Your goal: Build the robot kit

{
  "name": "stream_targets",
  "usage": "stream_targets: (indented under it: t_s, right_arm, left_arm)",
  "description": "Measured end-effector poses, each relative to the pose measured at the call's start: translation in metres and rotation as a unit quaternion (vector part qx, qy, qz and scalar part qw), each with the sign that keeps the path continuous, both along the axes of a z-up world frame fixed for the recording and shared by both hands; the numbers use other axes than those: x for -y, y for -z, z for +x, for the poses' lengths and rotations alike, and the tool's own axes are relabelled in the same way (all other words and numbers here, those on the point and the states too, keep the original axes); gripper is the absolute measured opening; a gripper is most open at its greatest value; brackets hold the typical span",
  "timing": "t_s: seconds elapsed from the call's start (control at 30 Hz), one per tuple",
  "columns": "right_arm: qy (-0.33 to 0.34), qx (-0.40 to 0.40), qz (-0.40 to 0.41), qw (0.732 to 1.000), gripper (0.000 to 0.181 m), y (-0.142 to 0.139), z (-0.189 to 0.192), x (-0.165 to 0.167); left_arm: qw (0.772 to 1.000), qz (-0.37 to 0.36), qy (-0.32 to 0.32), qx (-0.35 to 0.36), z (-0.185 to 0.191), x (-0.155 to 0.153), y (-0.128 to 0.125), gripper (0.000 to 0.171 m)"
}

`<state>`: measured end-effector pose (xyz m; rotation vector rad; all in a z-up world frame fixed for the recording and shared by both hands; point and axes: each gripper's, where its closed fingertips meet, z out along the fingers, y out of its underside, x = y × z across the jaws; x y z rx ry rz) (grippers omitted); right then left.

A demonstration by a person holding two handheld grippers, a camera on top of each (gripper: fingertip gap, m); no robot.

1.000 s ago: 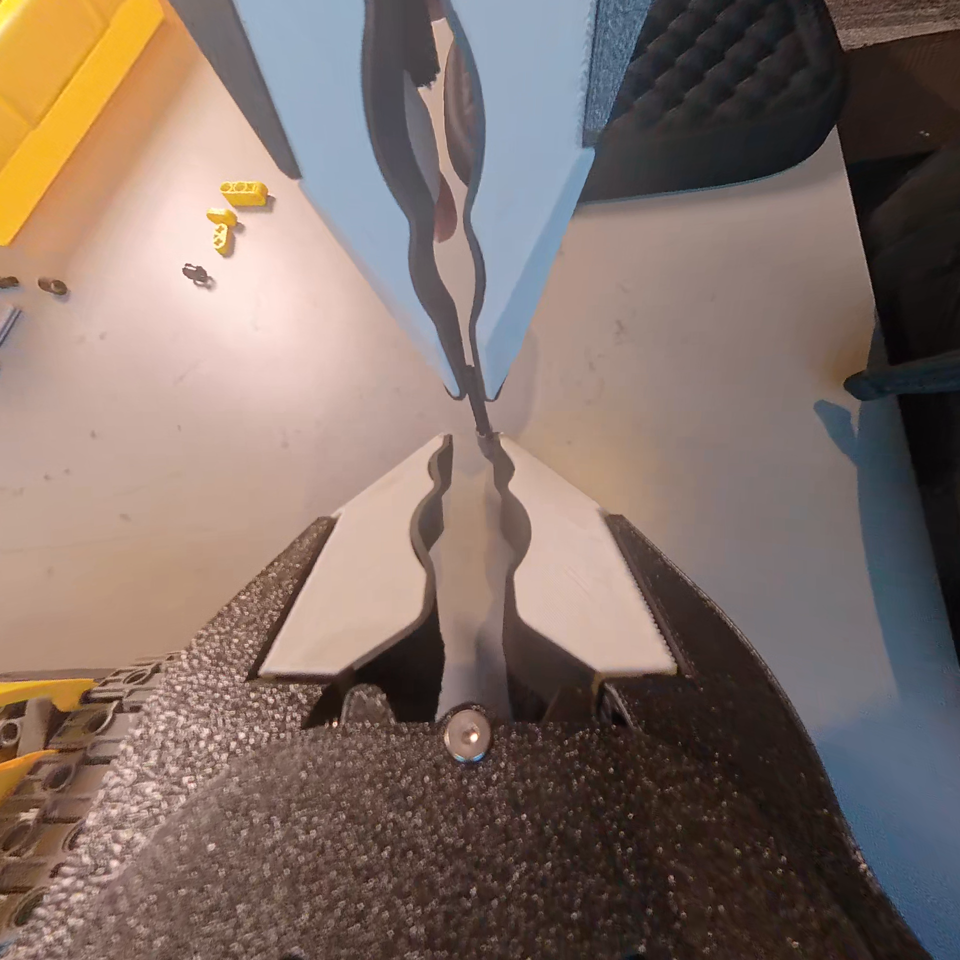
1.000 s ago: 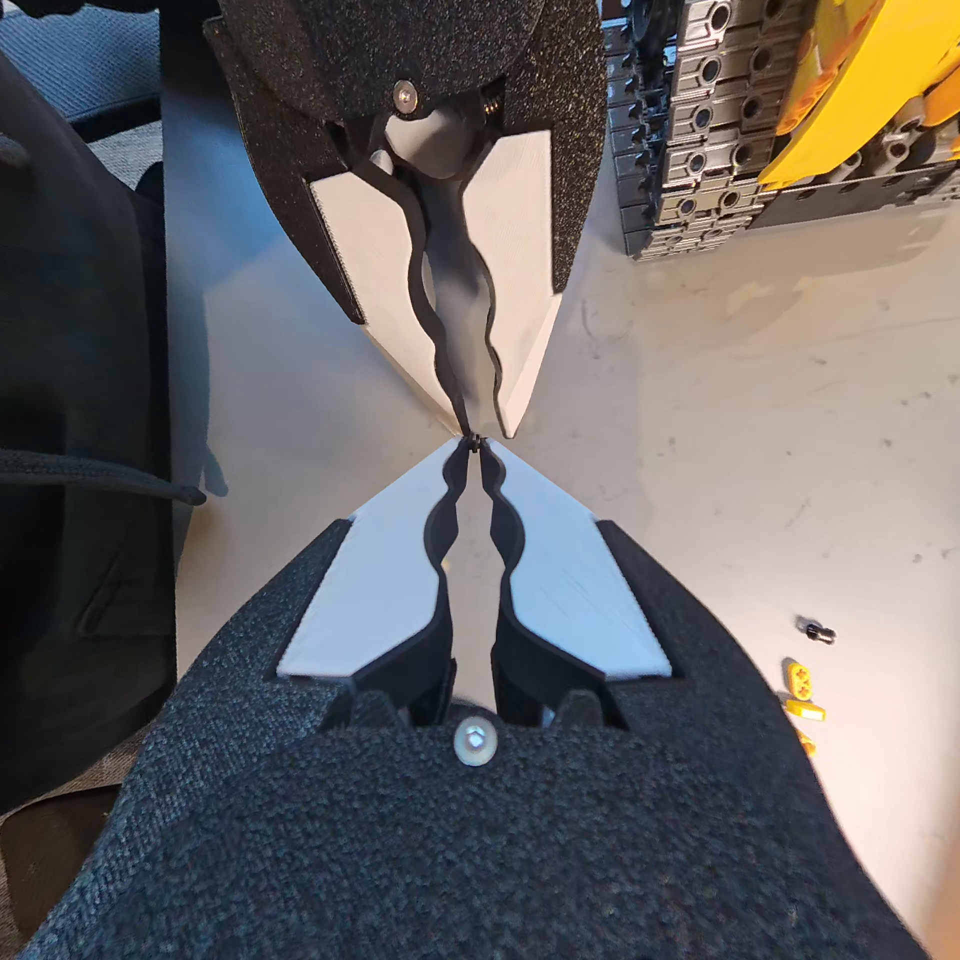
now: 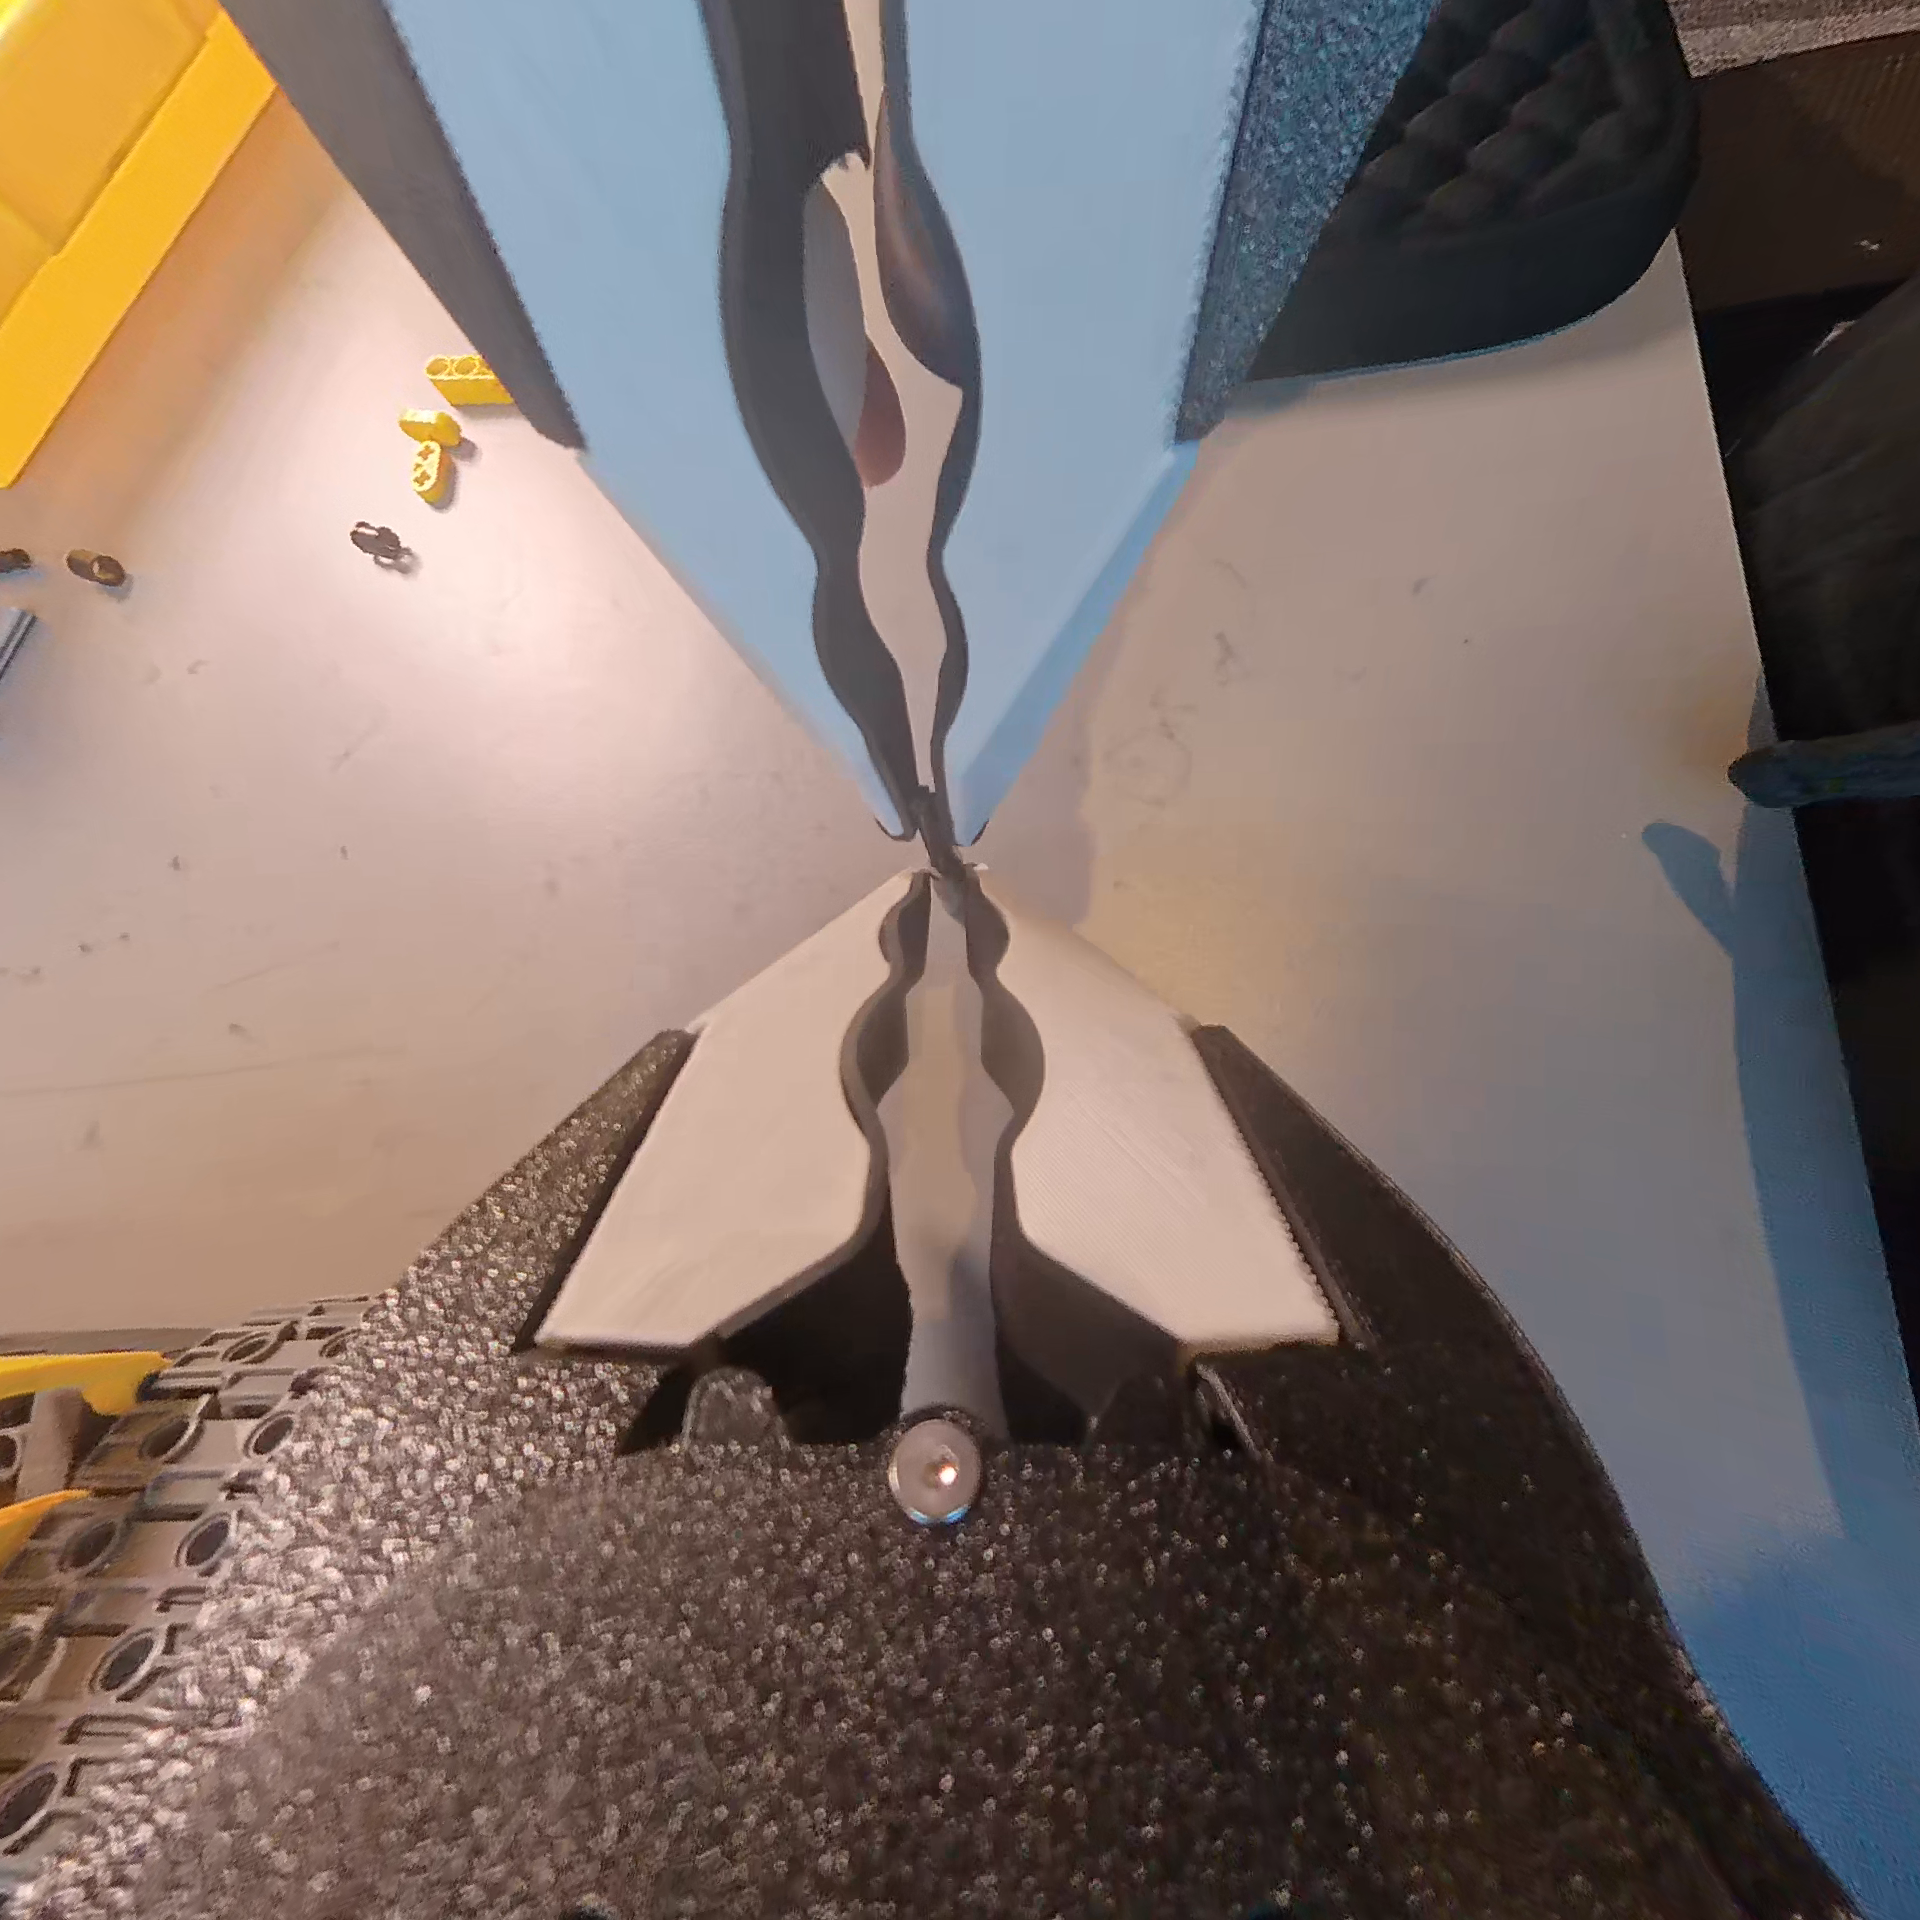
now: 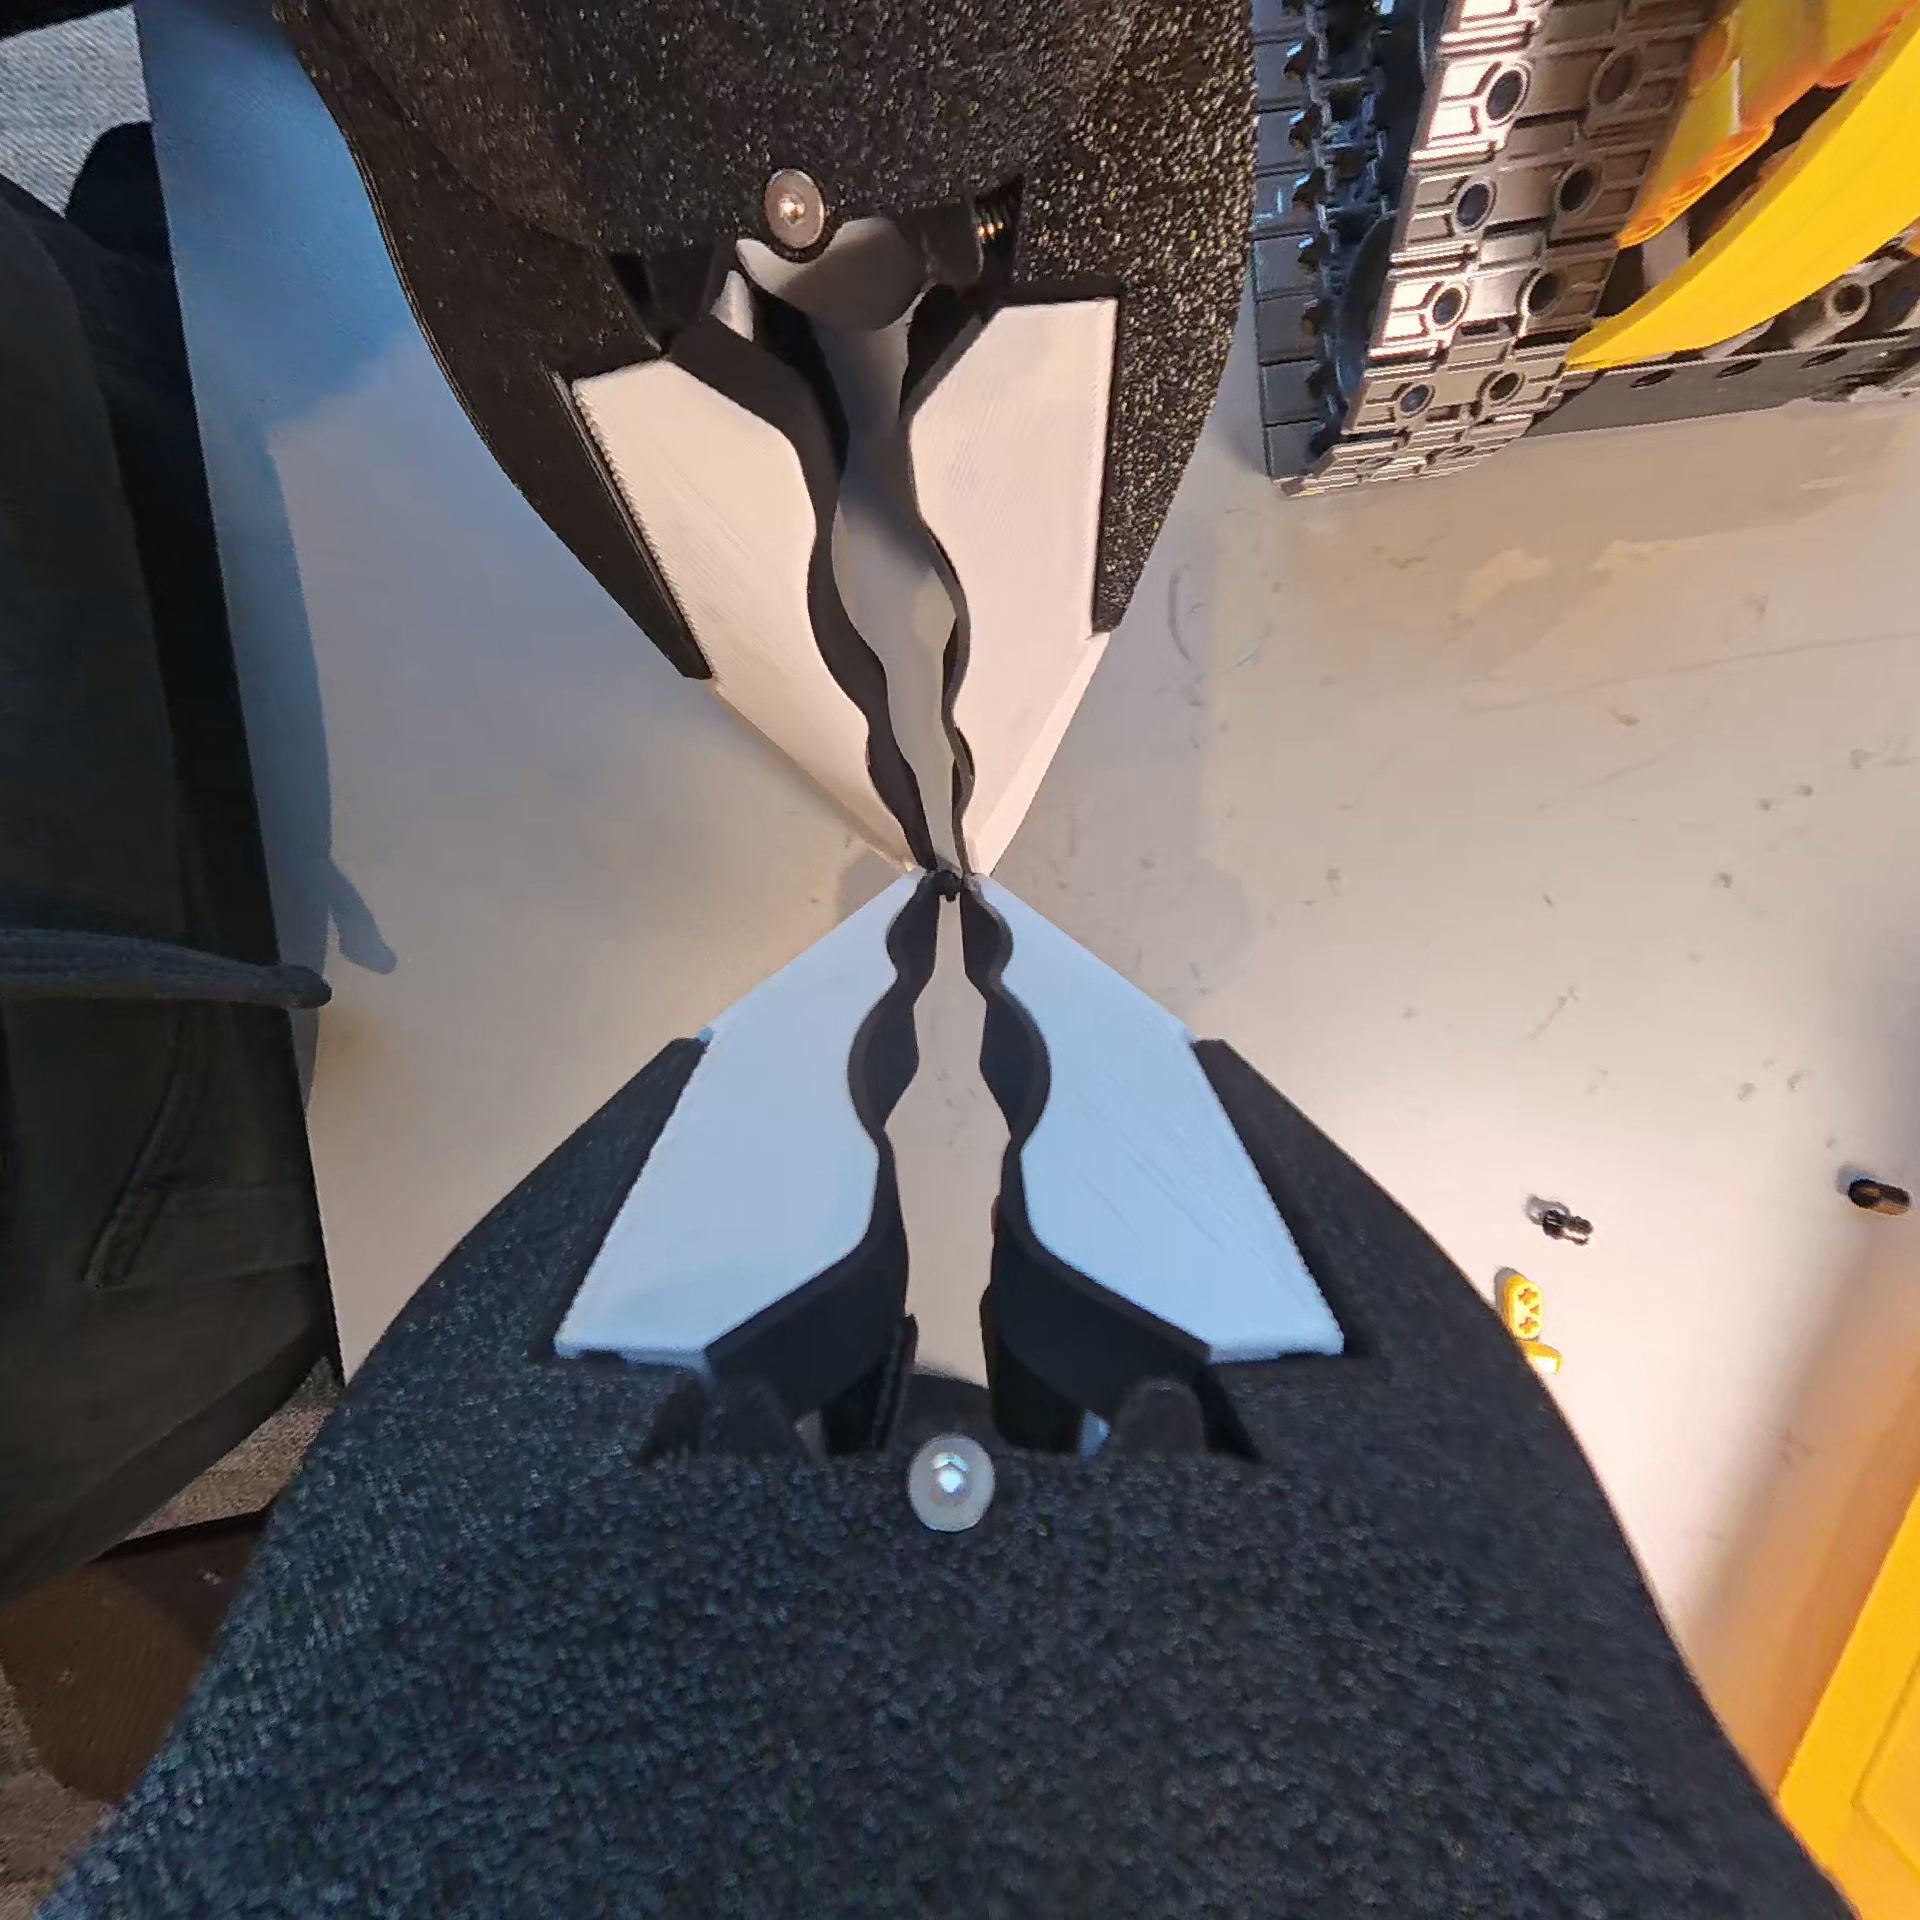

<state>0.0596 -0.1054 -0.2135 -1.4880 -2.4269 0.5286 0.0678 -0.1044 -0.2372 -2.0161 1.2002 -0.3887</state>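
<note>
Your left gripper (image 3: pixel 943 885) and right gripper (image 4: pixel 943 885) meet tip to tip above the table (image 3: pixel 416 883). Both jaws pinch one small black pin (image 3: pixel 943 847).

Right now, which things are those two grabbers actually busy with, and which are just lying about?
In use: black pin, pinched tip to tip by the fingers of the left gripper and right gripper.

Lying about on the table: yellow pieces, loose pins, tracked model, yellow box.

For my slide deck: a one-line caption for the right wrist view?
Right gripper and left gripper meet tip to tip on a small black part above a white table.
</note>
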Motion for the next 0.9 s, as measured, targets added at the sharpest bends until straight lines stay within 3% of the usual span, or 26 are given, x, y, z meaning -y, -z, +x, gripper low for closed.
stream_targets:
  t_s: [0.03,0.63,0.77,0.83,0.9]
  right_arm:
    - [0.001,0.001,-0.001,1.0,0.004,0.0002,0.0003,-0.0001]
    - [0.032,-0.013,-0.061,0.998,0.004,0.0081,0.0004,0.0021]
    - [0.027,-0.052,-0.073,0.996,0.005,0.0069,0.0,0.0005]
    - [0.0,-0.085,-0.06,0.995,0.023,0.0048,0.0014,0.0022]
    - [-0.037,-0.127,-0.022,0.991,0.027,-0.0008,0.0027,0.005]
  left_arm:
    - [1.0,0.0,-0.001,0.0,0.0,0.0,0.0,0.004]
    - [1.0,-0.004,-0.009,0.001,0.0001,-0.0003,0.0005,0.005]
    - [1.0,-0.006,-0.009,0.003,0.0005,-0.0004,0.0005,0.005]
    - [1.0,-0.005,-0.008,0.002,0.0006,-0.0003,0.0004,0.005]
    - [1.0,-0.01,-0.009,0.005,0.0003,-0.0005,0.0001,0.005]
